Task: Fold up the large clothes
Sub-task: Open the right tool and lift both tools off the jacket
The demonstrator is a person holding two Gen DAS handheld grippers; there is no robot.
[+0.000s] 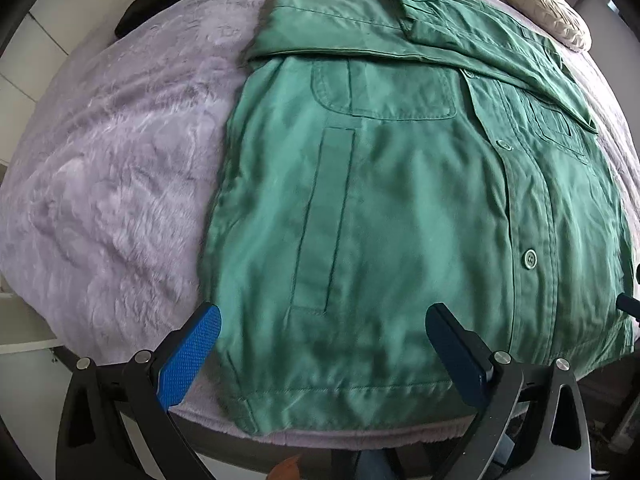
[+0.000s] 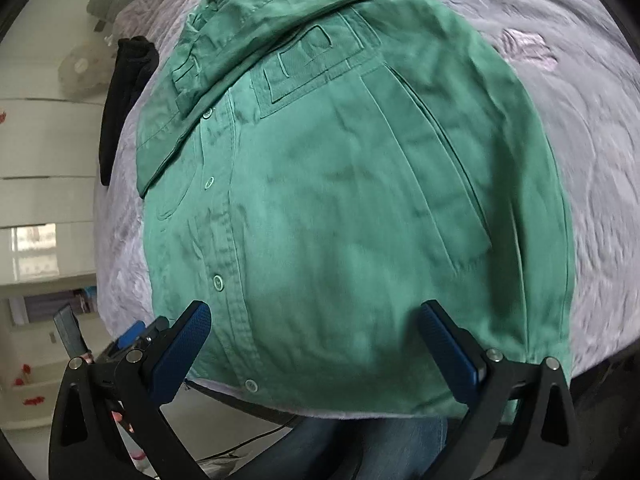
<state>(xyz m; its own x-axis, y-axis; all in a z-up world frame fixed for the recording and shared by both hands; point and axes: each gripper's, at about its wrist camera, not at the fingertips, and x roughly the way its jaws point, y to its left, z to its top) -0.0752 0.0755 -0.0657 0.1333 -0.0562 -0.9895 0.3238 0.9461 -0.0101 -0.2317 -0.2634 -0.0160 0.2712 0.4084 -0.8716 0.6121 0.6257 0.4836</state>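
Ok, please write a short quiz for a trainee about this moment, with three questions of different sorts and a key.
1. True or false: the left claw is shut on the green jacket.
2. Choose one. The sleeves of the jacket lie: A) spread out on the purple blanket; B) folded across the chest; C) hanging off the bed.
3. Fill in: beyond the collar lies a cream ______.

Key:
1. False. Both the left claw and the right claw are open above the hem.
2. B
3. pillow
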